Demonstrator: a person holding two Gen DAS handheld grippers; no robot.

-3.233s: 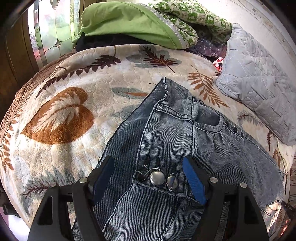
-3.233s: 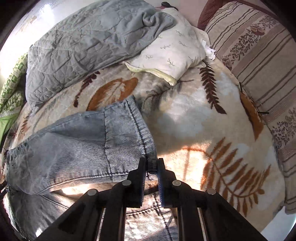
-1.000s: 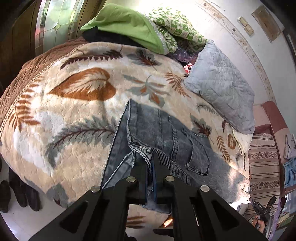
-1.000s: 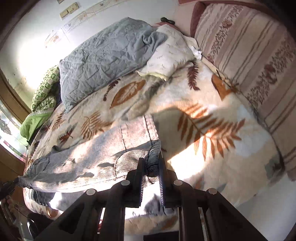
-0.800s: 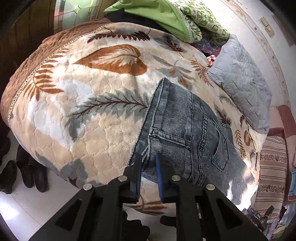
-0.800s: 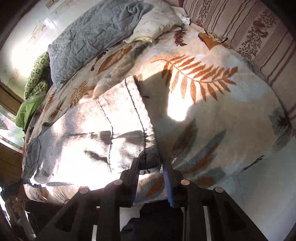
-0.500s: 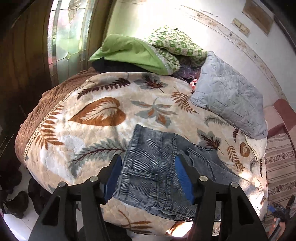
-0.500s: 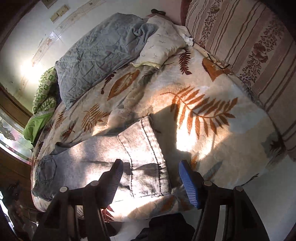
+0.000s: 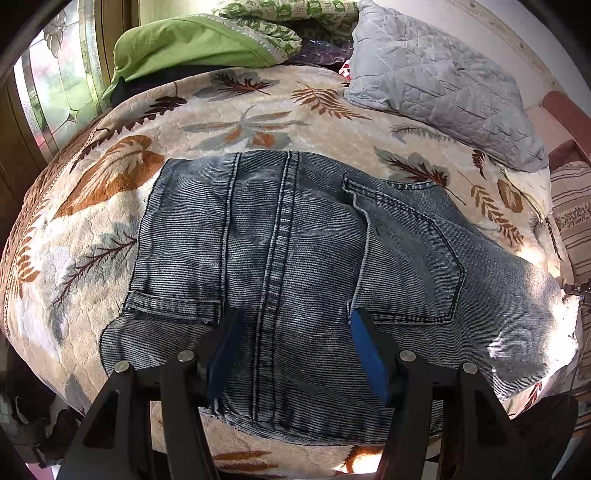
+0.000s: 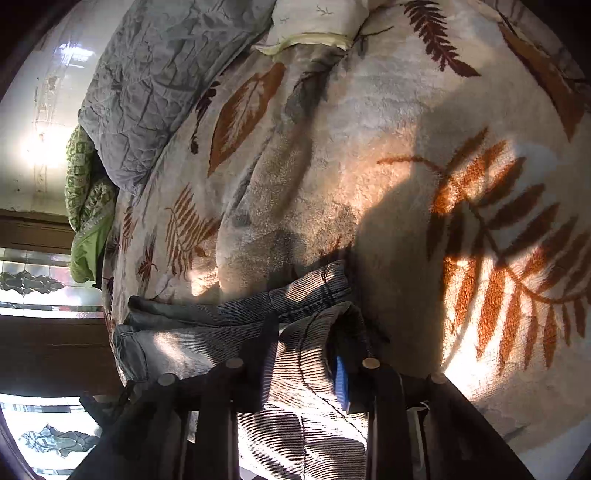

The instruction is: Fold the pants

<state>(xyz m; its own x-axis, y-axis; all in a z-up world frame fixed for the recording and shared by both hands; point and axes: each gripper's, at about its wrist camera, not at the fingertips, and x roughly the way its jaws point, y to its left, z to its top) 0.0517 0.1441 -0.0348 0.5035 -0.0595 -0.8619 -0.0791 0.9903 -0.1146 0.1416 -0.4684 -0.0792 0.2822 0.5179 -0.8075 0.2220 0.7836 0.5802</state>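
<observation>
Grey-blue jeans [image 9: 295,251] lie on the leaf-patterned blanket [image 9: 258,125], back side up, with the centre seam and a back pocket [image 9: 413,266] showing. My left gripper [image 9: 293,332] is open just above the seat, its blue pads either side of the seam. In the right wrist view the leg end of the jeans [image 10: 314,332] is bunched up and lifted between the fingers of my right gripper [image 10: 306,347]. Its jaws stand apart around the fabric, not pinching it.
A grey quilted pillow [image 9: 436,81] and green bedding [image 9: 192,48] lie at the far side of the bed. A stained-glass window [image 9: 55,81] is at the left. The blanket [image 10: 406,184] spreads sunlit to the right, with a cream pillow [image 10: 317,22] beyond. The bed's near edge is close below.
Both grippers let go of the jeans and opened, then came back down low over them. The jeans now lie folded in half lengthwise; the right gripper straddles the bunched leg end.
</observation>
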